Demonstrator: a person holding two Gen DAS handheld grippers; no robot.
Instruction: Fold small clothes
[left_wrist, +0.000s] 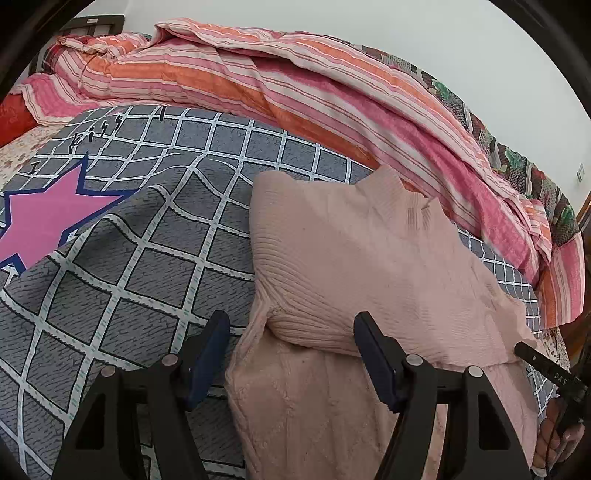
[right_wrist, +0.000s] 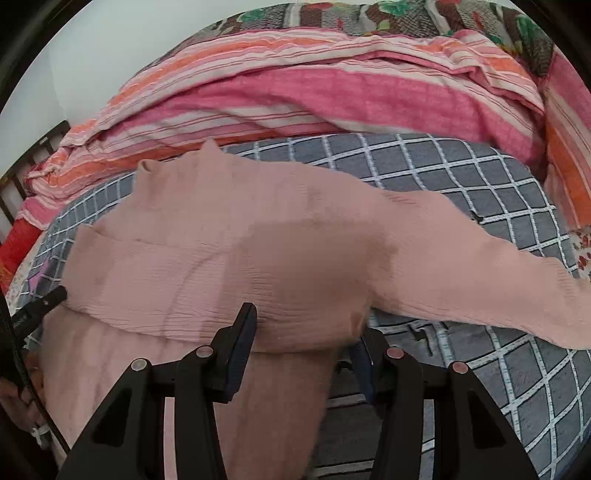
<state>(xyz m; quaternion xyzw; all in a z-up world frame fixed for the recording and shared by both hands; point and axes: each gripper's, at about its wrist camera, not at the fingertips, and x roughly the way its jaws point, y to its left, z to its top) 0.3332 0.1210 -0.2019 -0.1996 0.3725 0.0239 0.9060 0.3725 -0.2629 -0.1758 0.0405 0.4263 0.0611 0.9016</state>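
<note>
A pale pink knit sweater (left_wrist: 351, 258) lies on the bed, its collar toward the far side and its upper part folded over the lower part. My left gripper (left_wrist: 291, 343) is open, its jaws either side of the sweater's left folded edge, not closed on it. In the right wrist view the sweater (right_wrist: 229, 258) spreads across the bed with one sleeve (right_wrist: 498, 280) stretched out to the right. My right gripper (right_wrist: 306, 332) is open over the sweater's folded edge; cloth drapes over its right finger. The other gripper's tip (right_wrist: 40, 308) shows at the left.
The sweater rests on a grey checked sheet (left_wrist: 147, 258) with a pink star print (left_wrist: 40, 221). A bunched pink and orange striped quilt (left_wrist: 277, 85) lies along the far side, and it also shows in the right wrist view (right_wrist: 332, 96). A dark bed frame (right_wrist: 22, 177) stands at the left.
</note>
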